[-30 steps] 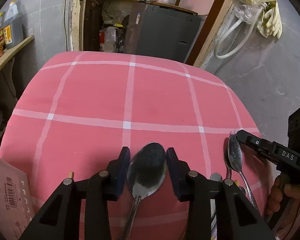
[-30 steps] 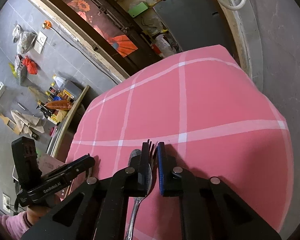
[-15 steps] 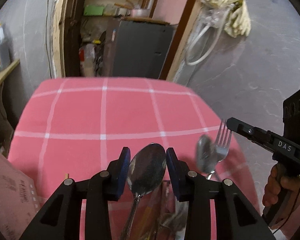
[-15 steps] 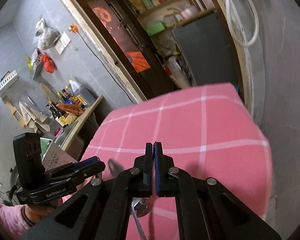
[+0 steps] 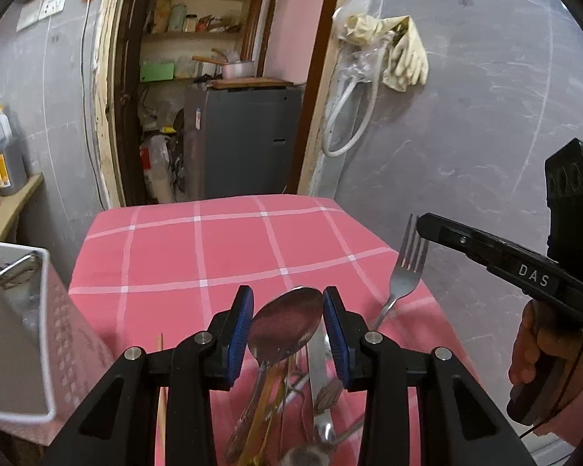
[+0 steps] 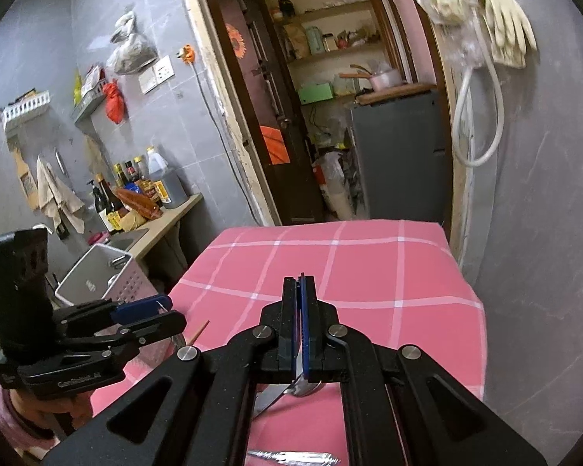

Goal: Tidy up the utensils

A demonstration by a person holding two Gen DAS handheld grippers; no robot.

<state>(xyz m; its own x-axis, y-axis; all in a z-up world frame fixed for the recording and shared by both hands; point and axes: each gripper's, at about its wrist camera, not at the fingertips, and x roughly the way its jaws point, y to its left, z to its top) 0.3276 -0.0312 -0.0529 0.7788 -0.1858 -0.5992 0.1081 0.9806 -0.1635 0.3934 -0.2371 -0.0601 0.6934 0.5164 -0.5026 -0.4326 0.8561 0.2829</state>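
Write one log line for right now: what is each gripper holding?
left gripper: shut on spoon | right gripper: shut on fork | both held above pink checked tablecloth | more cutlery left below

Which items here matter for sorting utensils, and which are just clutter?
In play:
- spoon, clamped in left gripper
- fork, pinched in right gripper
- loose cutlery pile on the pink cloth
- perforated bin, probably the destination

Clutter:
- sauce bottles
- rubber gloves
- hose
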